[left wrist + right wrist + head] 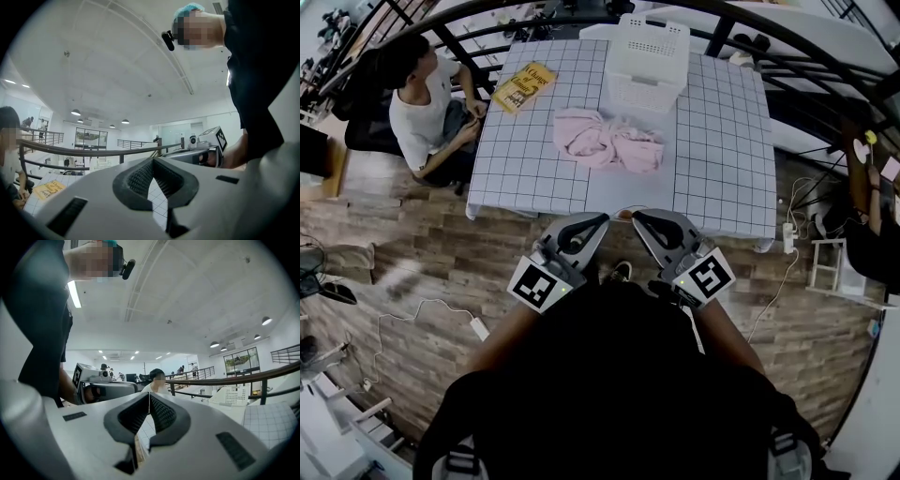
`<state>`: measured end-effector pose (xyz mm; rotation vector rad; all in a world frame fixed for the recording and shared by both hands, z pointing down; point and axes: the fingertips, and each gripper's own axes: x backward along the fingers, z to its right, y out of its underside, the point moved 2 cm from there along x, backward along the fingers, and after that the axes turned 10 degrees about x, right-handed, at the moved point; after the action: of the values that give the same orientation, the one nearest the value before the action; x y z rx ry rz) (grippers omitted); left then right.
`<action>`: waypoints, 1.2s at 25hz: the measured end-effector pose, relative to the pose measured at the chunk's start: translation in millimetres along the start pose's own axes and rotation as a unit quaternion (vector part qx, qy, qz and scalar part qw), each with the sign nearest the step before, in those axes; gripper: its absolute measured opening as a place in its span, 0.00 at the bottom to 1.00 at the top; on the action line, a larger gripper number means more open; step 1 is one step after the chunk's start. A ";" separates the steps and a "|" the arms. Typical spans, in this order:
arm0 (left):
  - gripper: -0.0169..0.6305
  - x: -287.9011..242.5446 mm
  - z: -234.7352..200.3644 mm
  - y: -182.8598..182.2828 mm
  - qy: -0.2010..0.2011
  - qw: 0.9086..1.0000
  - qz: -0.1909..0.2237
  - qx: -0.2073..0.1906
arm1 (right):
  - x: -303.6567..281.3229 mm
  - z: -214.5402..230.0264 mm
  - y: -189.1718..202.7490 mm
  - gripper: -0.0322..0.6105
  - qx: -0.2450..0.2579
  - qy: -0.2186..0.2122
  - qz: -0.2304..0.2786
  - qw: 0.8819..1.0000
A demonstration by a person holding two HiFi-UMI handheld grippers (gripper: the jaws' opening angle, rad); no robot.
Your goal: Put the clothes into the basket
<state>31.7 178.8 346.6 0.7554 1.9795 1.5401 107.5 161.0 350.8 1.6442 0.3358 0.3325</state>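
Clothes (607, 141) (one pink bundle) lie crumpled on the checked desk (722, 159) in the head view. They sit just in front of the white basket (645, 61), not inside it. A yellow book (523, 87) lies at the desk's far left corner, near a seated person (422, 108). You hold the left gripper (602, 219) and right gripper (637, 217) side by side at the desk's near edge, tips angled toward each other, well apart from the clothes.

Left gripper view: the fingers (136, 180) meet at their tips with nothing between them (checked desk shows through the gap behind the tips).

Right gripper view: the fingers (161, 414) are likewise closed tip to tip, holding nothing.
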 end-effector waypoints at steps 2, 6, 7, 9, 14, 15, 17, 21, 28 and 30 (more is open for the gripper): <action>0.03 -2.9 -3.4 0.0 -0.001 1.000 0.000 0.001 | -1.2 4.3 2.7 0.08 -0.002 0.000 -0.007 1.000; 0.03 -9.1 -13.4 1.2 0.000 1.000 -0.001 0.004 | -6.4 14.7 6.9 0.08 0.004 0.006 -0.015 1.000; 0.03 -11.1 -16.6 1.4 0.002 1.000 0.000 0.004 | -8.0 17.3 8.2 0.08 0.006 0.008 -0.017 1.000; 0.03 -15.5 -23.4 0.7 0.007 1.000 0.002 0.003 | -12.5 21.9 9.4 0.08 0.009 0.011 -0.018 1.000; 0.03 -28.2 -43.0 -2.0 0.022 1.000 0.002 0.003 | -26.2 36.2 12.6 0.08 0.015 0.021 -0.029 0.999; 0.03 -30.5 -48.0 -2.2 0.025 1.000 0.002 0.004 | -30.1 39.6 12.9 0.08 0.015 0.022 -0.032 0.999; 0.03 -34.8 -59.1 -1.9 0.029 1.000 0.003 0.004 | -38.2 46.6 13.3 0.08 0.018 0.023 -0.033 0.999; 0.03 -45.7 -83.7 -1.7 0.038 0.999 0.003 0.003 | -53.2 65.0 19.6 0.08 0.020 0.028 -0.041 0.999; 0.03 -67.3 -131.0 -4.1 0.047 0.999 0.005 0.009 | -86.6 96.8 33.8 0.08 0.015 0.035 -0.077 0.996; 0.03 -73.0 -143.1 -4.2 0.050 0.999 0.006 0.008 | -97.6 103.4 40.7 0.08 0.013 0.031 -0.092 0.995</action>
<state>-16.1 28.7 378.6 0.7106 2.0649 1.5978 61.4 23.4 379.5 1.6173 0.5368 0.2414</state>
